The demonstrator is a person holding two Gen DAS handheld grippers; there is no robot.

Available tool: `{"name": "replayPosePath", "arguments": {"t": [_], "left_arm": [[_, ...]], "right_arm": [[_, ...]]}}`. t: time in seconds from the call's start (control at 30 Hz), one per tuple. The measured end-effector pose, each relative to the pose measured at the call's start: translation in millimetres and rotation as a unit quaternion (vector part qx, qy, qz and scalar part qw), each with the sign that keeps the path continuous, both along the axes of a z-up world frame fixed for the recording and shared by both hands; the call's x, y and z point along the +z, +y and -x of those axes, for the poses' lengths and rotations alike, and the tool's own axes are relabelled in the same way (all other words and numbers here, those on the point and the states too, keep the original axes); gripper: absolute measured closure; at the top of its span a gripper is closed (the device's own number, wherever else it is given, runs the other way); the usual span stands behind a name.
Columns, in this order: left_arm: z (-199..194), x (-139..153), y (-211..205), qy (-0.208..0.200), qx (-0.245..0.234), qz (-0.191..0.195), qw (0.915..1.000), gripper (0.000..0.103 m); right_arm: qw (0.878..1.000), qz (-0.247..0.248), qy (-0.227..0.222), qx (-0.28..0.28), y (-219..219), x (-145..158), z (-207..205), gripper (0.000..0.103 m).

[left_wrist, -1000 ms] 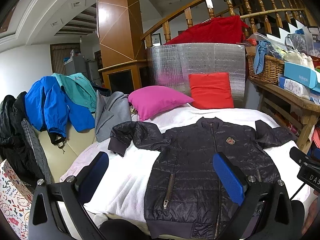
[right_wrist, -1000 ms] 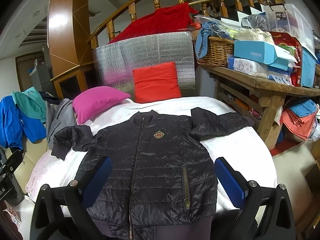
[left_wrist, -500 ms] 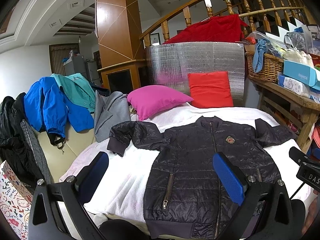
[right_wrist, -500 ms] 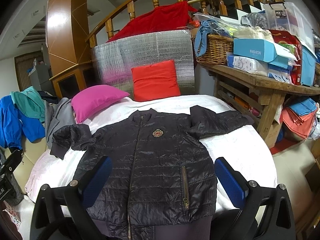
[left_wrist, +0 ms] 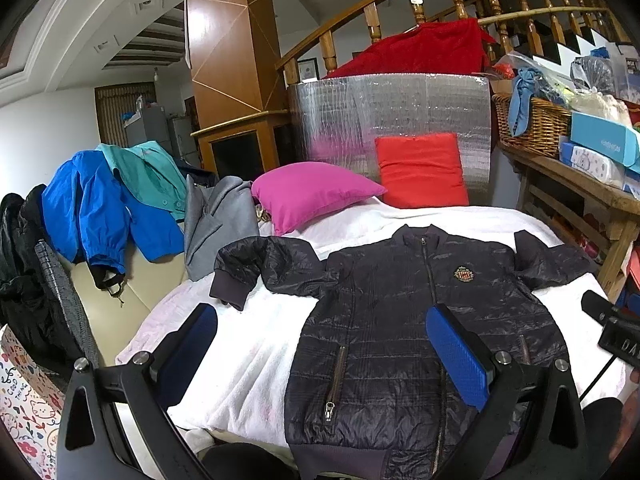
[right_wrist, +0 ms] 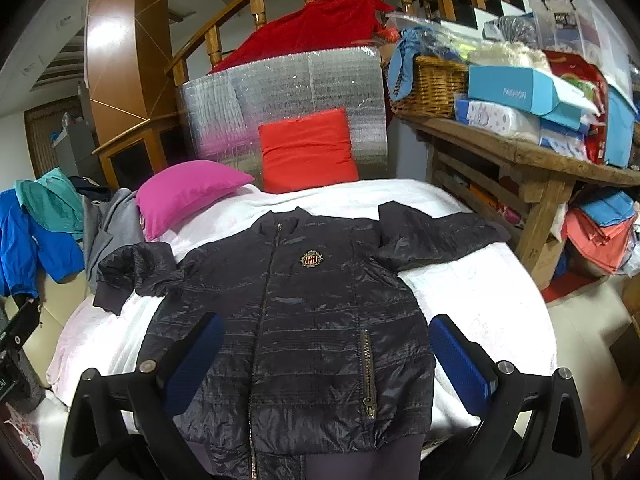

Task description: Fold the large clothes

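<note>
Jacket (left_wrist: 420, 320), dark quilted, spread flat front-up on white blanket (left_wrist: 256, 356) covering the bed. Zipped shut, collar toward far end, hem at near edge. Crest patch (right_wrist: 311, 259) on chest. Both sleeves out to sides; left-side sleeve (left_wrist: 272, 266) bent, ribbed cuff lying on blanket; other sleeve (right_wrist: 436, 236) reaching toward wooden surface (right_wrist: 520, 152). Zip pockets on both front panels.

Left claw (left_wrist: 320, 348) open wide, blue pads well apart, nothing held; hovering over near-left part of bed, one pad over blanket, other over jacket front. Right claw (right_wrist: 326, 356) also spread wide, empty; above lower jacket body, pads on either side of right pocket zip (right_wrist: 367, 372). Contact with fabric: none seen.

Behind jacket: magenta pillow (left_wrist: 312, 194) and red cushion (left_wrist: 420, 170) leaning against silver foil panel (left_wrist: 392, 116). Red cloth (left_wrist: 420, 52) draped over stair railing. Left of bed: blue jacket (left_wrist: 92, 208), teal garment (left_wrist: 148, 172), grey garment (left_wrist: 216, 220) piled on a seat. Wicker basket (right_wrist: 432, 86) and boxes on wooden surface at right.
</note>
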State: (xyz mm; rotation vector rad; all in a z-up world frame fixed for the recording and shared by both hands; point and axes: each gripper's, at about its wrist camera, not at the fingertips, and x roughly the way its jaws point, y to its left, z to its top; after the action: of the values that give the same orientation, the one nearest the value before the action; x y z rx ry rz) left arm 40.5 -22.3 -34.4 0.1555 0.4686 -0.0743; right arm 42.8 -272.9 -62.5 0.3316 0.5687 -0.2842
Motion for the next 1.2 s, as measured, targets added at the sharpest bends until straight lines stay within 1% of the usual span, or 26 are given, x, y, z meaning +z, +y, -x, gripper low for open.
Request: {"name": "replayPosePath", "arguments": {"t": [0.07,0.1,0.13,0.23,0.3,0.33,0.4,0.47,0.5,0.57,0.6,0.63,0.67,0.7,0.73,0.8,0.83,0.87,0.9,0.97,1.0,1.07,1.1,1.13,1.17,1.2], "left_arm": [[-11.6,-5.5,-3.0,0.009,0.000,-0.003,1.0000,0.000],[-21.9,-10.3,-5.1,0.020,-0.003,-0.003,0.9998,0.000],[-33.0,-15.6,-6.7,0.036,-0.006,-0.004,0.9993,0.000],[-85.7,-45.3,-11.9,0.115,-0.012,0.007,0.9933,0.000],[-126.3,-75.7,-17.2,0.169,0.000,0.008,0.9856,0.000],[-145.1,-91.9,-21.2,0.193,0.005,0.009,0.9812,0.000],[-178.3,-122.8,-32.0,0.229,0.021,0.003,0.9732,0.000],[-203.9,-147.2,-41.5,0.244,0.036,-0.003,0.9691,0.000],[-215.4,-157.4,-47.4,0.246,0.040,-0.002,0.9684,0.000],[-231.8,-170.0,-53.9,0.250,0.046,0.000,0.9671,0.000],[-242.7,-176.5,-60.2,0.248,0.048,0.004,0.9675,0.000],[-249.6,-179.8,-63.6,0.243,0.049,0.007,0.9687,0.000],[-254.1,-180.8,-68.4,0.239,0.049,0.009,0.9698,0.000],[-260.5,-182.4,-73.9,0.226,0.049,0.012,0.9727,0.000],[-264.8,-182.4,-78.7,0.220,0.048,0.012,0.9743,0.000],[-270.1,-183.7,-82.5,0.207,0.042,0.017,0.9772,0.000],[-270.7,-185.4,-85.3,0.195,0.035,0.019,0.9800,0.000],[-271.9,-187.1,-86.3,0.189,0.032,0.019,0.9813,0.000],[-272.9,-190.0,-88.9,0.186,0.027,0.014,0.9820,0.000],[-279.7,-192.4,-94.2,0.197,0.012,0.016,0.9802,0.000],[-281.9,-192.4,-94.5,0.196,0.007,0.017,0.9803,0.000],[-284.0,-192.6,-97.7,0.192,0.006,0.009,0.9813,0.000],[-286.4,-193.6,-99.7,0.194,0.004,0.007,0.9809,0.000],[-288.5,-195.2,-101.3,0.201,-0.002,0.008,0.9795,0.000],[-289.0,-196.0,-102.2,0.206,-0.007,0.010,0.9786,0.000],[-289.6,-197.4,-103.5,0.207,-0.010,0.010,0.9782,0.000]], "right_arm": [[0.999,-0.036,-0.006,0.012,-18.4,-1.1,-10.9,0.000],[0.998,-0.059,-0.014,0.018,-31.1,-1.4,-16.8,0.000],[0.995,-0.094,-0.024,0.029,-51.6,-2.0,-25.5,0.000],[0.980,-0.186,-0.061,0.046,-107.4,-9.4,-44.1,0.000],[0.964,-0.247,-0.084,0.042,-152.0,-21.3,-56.2,0.000],[0.951,-0.290,-0.102,0.032,-183.9,-34.6,-62.7,0.000],[0.926,-0.356,-0.126,0.000,-231.6,-64.5,-69.7,0.000],[0.890,-0.431,-0.144,-0.047,-273.4,-103.3,-75.8,0.000],[0.871,-0.463,-0.145,-0.071,-292.3,-125.4,-79.5,0.000],[0.846,-0.501,-0.142,-0.110,-319.2,-160.0,-87.9,0.000],[0.836,-0.514,-0.145,-0.127,-331.5,-177.1,-91.9,0.000],[0.823,-0.527,-0.148,-0.150,-344.3,-197.2,-97.7,0.000],[0.814,-0.535,-0.155,-0.164,-351.9,-209.0,-102.7,0.000],[0.806,-0.541,-0.165,-0.173,-358.7,-221.1,-110.7,0.000],[0.800,-0.546,-0.171,-0.179,-364.3,-230.0,-119.6,0.000],[0.796,-0.547,-0.165,-0.197,-371.1,-242.2,-135.8,0.000],[0.796,-0.543,-0.158,-0.216,-376.3,-248.9,-147.2,0.000],[0.798,-0.538,-0.156,-0.222,-380.4,-253.5,-153.3,0.000],[0.807,-0.523,-0.141,-0.234,-385.9,-256.1,-163.6,0.000],[0.825,-0.490,-0.103,-0.263,-396.0,-260.3,-177.4,0.006],[0.828,-0.483,-0.098,-0.266,-400.9,-263.7,-181.1,0.008],[0.837,-0.460,-0.108,-0.274,-408.9,-259.5,-187.5,0.009],[0.841,-0.450,-0.106,-0.280,-412.7,-258.9,-190.4,0.011],[0.845,-0.444,-0.096,-0.282,-415.4,-259.9,-194.5,0.020],[0.848,-0.441,-0.089,-0.280,-419.1,-262.6,-199.2,0.035],[0.851,-0.438,-0.081,-0.278,-424.0,-264.7,-202.9,0.045]]}}
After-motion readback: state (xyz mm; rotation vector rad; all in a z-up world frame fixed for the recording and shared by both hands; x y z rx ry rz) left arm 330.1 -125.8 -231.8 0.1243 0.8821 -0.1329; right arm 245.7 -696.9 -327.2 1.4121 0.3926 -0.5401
